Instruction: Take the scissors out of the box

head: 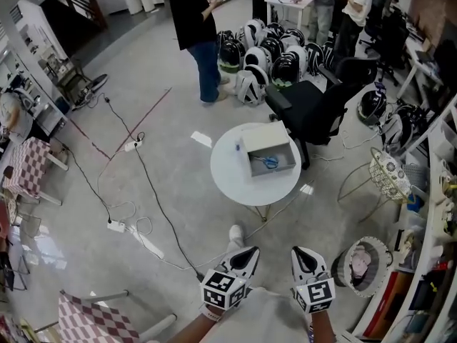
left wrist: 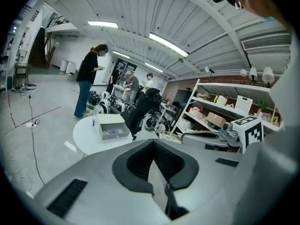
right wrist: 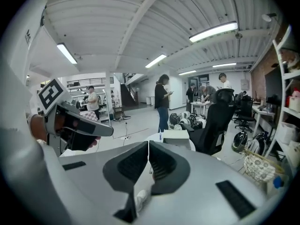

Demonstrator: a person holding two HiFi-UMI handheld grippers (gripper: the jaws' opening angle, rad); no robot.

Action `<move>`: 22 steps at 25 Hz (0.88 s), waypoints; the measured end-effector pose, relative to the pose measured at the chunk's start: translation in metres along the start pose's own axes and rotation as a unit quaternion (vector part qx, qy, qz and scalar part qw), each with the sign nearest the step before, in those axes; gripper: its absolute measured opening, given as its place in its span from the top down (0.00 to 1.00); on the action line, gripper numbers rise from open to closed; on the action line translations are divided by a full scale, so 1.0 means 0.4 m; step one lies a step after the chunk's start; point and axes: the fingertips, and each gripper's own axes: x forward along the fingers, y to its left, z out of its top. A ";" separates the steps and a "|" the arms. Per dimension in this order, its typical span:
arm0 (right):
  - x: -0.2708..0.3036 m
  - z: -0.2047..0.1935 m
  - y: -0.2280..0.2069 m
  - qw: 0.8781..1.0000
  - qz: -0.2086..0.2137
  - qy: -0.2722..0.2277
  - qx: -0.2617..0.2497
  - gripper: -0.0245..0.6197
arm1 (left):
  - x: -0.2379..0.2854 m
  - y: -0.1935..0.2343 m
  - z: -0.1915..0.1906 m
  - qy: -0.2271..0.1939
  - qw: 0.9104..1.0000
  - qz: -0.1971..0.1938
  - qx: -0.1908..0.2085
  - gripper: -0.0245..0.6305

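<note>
Pale grey floor [head: 164, 141] crossed by black cables [head: 150, 188], round white bench [head: 228, 181] mid-room, black office chair [head: 321, 109] and helmets [head: 271, 48] beyond it, checked chair [head: 28, 166] left, shelves [left wrist: 220, 114] right, ceiling strip lights [left wrist: 168, 44], people [head: 196, 34] standing far

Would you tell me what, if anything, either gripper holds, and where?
Nothing: left gripper and right gripper are shut and empty; scissors lie in the box.

my left gripper [head: 248, 251], right gripper [head: 300, 252]: grey-white shells, black ribbed pads [left wrist: 136, 163] | each bears a black-and-white square-marker cube [head: 223, 289] | my shoe [head: 235, 232]: white
</note>
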 end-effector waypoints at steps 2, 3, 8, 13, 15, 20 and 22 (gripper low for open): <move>0.075 0.049 -0.029 1.000 0.003 0.000 -0.010 0.85 | 0.054 0.057 0.048 0.008 1.000 -0.004 0.006 0.95; 0.112 0.073 -0.033 1.000 0.007 0.001 -0.015 0.85 | 0.073 0.091 0.073 0.014 1.000 -0.005 0.009 0.95; 0.318 0.191 -0.065 0.999 0.010 0.014 -0.035 0.85 | 0.171 0.270 0.230 0.013 1.000 -0.012 0.005 0.95; 0.484 0.265 -0.119 1.000 -0.005 0.011 -0.013 0.85 | 0.240 0.415 0.342 0.013 0.999 -0.026 0.016 0.95; 0.536 0.280 -0.136 1.000 -0.005 0.012 -0.005 0.85 | 0.260 0.458 0.367 0.015 0.999 -0.030 0.021 0.95; 0.636 0.297 -0.145 0.999 0.018 0.027 -0.020 0.85 | 0.305 0.539 0.388 0.033 0.999 -0.023 0.014 0.95; 0.664 0.288 -0.148 0.999 0.025 0.036 -0.020 0.85 | 0.319 0.551 0.389 0.043 0.999 -0.023 0.014 0.95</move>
